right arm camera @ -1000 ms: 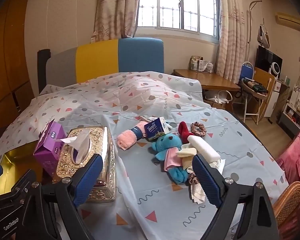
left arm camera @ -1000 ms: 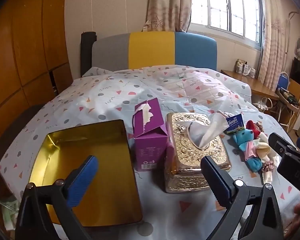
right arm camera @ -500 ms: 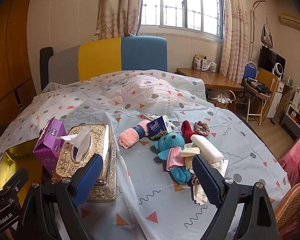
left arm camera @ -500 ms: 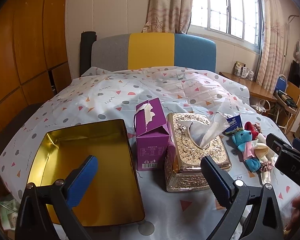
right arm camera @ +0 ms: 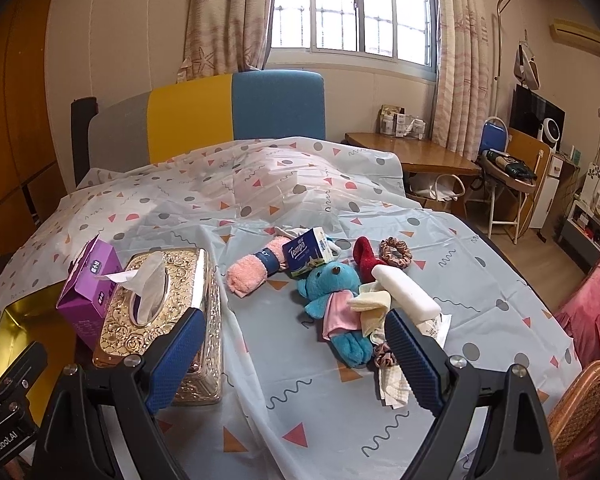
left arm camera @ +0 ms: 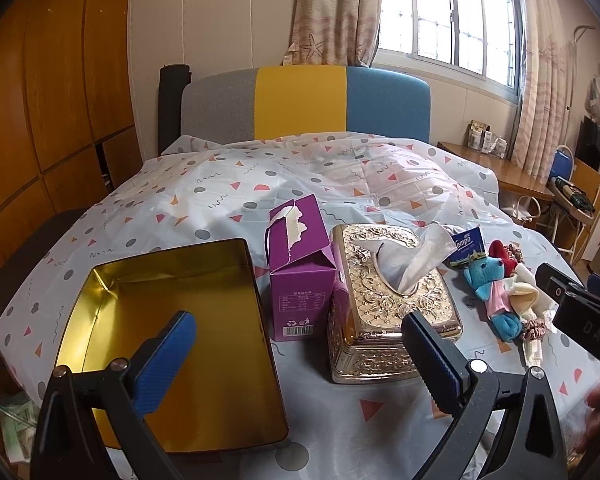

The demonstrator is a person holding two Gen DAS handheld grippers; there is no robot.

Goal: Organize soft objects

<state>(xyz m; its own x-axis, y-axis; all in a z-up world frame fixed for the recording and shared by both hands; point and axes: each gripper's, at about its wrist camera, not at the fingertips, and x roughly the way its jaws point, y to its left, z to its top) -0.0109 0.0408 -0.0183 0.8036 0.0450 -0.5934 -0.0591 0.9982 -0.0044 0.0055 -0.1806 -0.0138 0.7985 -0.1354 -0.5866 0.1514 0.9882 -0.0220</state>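
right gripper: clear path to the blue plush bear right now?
Probably yes. The right gripper is open and empty, and the blue plush bear lies uncovered ahead of it, though a cream cloth overlaps its side.

"Tempo" on the blue tissue pack [right arm camera: 307, 253]; "GenRobot.AI" on the left tongs [right arm camera: 4, 438]

Left gripper [left arm camera: 300, 354]: jaws wide apart, nothing betw. blue pads [left arm camera: 168, 356]; black arms splayed in a V at the bottom of the left wrist view, level, pointing fwd. Right gripper [right arm camera: 292, 354]: likewise spread wide, nothing held, blue pads [right arm camera: 414, 354] facing inward. In the left wrist view, part of the right gripper's black body showed at the right edge; in the right wrist view, part of the left gripper's body sat at lower left. Grippers were side by side.
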